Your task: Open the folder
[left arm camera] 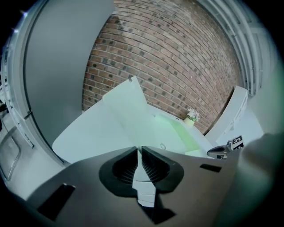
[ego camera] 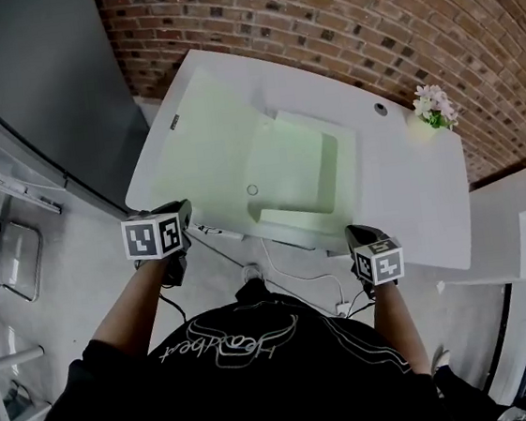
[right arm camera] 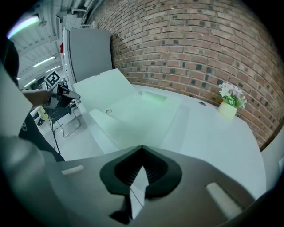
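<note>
The pale green folder at frame centre looks light, thin and floppy, and is best pinched at a cover's free edge. The left gripper is barely ajar and the right gripper is closed; both are empty.

Right claw, jaws together, faces the open folder on the table.

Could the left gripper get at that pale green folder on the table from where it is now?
Probably yes. The folder lies mid-table, and the left gripper hangs by the near left edge of the table. The stretch of tabletop between them looks free, so a short move forward should do.
</note>
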`<state>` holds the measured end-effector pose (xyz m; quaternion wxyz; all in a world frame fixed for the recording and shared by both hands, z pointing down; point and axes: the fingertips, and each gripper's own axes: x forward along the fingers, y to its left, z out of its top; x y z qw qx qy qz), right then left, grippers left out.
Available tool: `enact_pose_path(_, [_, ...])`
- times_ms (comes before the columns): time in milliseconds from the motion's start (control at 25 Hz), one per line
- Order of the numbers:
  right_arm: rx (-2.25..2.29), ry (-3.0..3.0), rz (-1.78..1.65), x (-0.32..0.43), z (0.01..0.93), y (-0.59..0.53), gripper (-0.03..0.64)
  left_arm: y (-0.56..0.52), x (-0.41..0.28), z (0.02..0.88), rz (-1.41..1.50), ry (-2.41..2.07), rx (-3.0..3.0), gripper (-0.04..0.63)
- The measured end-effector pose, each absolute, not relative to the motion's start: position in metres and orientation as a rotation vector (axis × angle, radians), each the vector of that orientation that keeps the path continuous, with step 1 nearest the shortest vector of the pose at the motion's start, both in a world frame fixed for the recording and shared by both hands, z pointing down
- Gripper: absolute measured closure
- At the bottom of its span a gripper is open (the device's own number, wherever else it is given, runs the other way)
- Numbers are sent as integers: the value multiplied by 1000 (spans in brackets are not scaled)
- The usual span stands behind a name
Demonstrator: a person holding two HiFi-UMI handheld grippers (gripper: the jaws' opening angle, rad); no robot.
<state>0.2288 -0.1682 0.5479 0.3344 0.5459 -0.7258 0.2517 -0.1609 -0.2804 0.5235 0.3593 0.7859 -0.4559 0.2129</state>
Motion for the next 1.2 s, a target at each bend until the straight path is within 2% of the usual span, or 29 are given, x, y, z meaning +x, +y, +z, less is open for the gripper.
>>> enact_pose_path(1200, [1443,-1969,690,231,545,-169,614,-290,-182,585,365,-1141,1740,566])
